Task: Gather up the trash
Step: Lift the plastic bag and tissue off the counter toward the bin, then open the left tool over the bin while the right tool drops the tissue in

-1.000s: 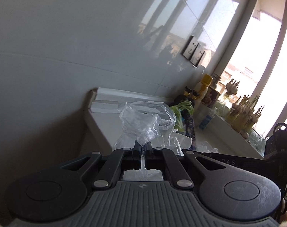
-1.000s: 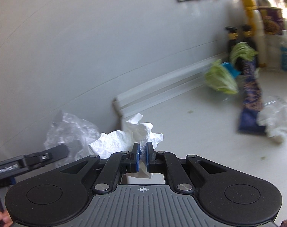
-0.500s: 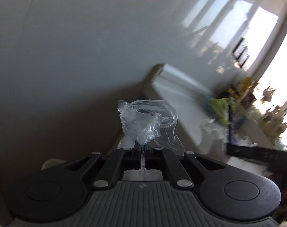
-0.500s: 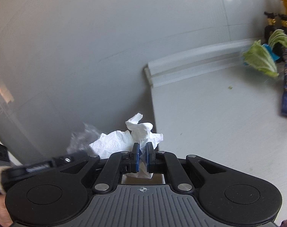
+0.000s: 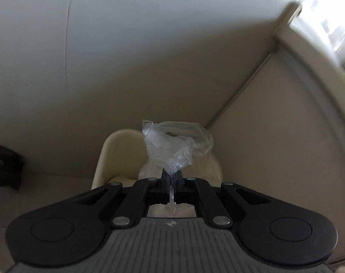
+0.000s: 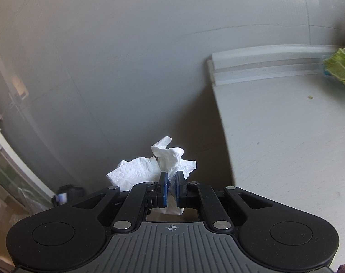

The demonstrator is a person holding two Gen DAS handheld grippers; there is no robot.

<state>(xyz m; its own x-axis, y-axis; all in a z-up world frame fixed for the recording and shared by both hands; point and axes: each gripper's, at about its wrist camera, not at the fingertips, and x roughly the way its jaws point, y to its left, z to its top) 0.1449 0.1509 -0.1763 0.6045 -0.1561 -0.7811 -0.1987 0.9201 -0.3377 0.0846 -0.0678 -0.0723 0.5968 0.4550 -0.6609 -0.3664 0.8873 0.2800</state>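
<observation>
Two pieces of trash were in hand, one per gripper. One crumpled clear plastic bag was pinched between the clenched jaws of the left gripper, hanging just over one cream waste bin that stood against the wall beside the counter's side panel. One wad of white tissue was clamped in the right gripper, off the left edge of the white counter. One green leafy scrap lay at the counter's far right. A second before, the left view had looked across the countertop at bottles and wrappers; since then it had dropped to the bin, and both grips were unchanged. No writing could be read.
</observation>
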